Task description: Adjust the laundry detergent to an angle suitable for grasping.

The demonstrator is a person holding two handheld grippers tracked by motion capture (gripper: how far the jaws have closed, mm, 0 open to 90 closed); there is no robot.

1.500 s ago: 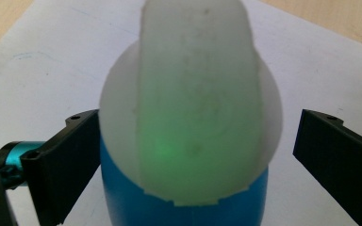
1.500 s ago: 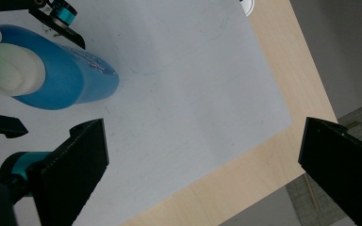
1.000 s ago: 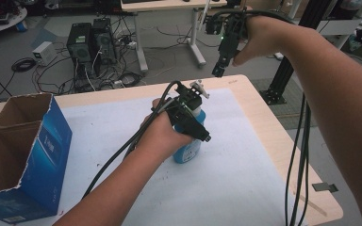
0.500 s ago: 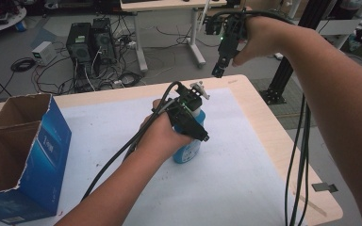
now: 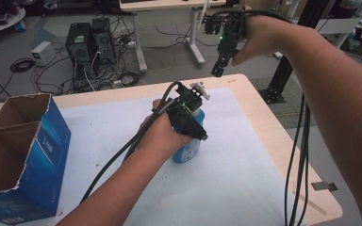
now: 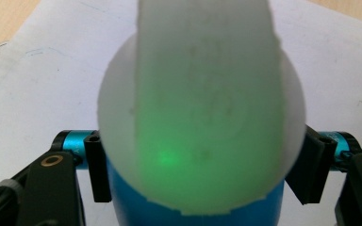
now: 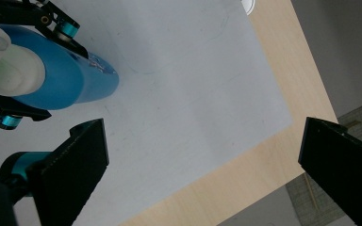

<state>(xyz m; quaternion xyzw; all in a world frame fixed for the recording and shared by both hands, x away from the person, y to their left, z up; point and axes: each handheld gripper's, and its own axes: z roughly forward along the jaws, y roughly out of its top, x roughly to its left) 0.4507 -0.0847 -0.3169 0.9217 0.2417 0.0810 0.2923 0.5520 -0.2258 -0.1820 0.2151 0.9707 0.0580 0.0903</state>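
— Where is the blue bottle (image 5: 187,149) relative to the left tool (image 5: 188,123)?

— It stands upright on the white sheet (image 5: 235,179) near the middle of the tabletop (image 5: 264,122), and the left tool comes down on it from above. In the left gripper view the jaws sit on either side of the blue body just under the white cap (image 6: 202,117), pinching the bottle.

— And the right tool (image 5: 218,68)?

— Held up in the air beyond the far edge of the tabletop, well apart from the bottle. In the right gripper view its jaws stand spread wide with nothing between them, and the bottle (image 7: 61,77) shows off to one side below.

— How many of each thing?

— One bottle with one white cap, two tools, one hand on each. One open blue cardboard box (image 5: 26,160) stands at the left edge of the tabletop, apart from the bottle.
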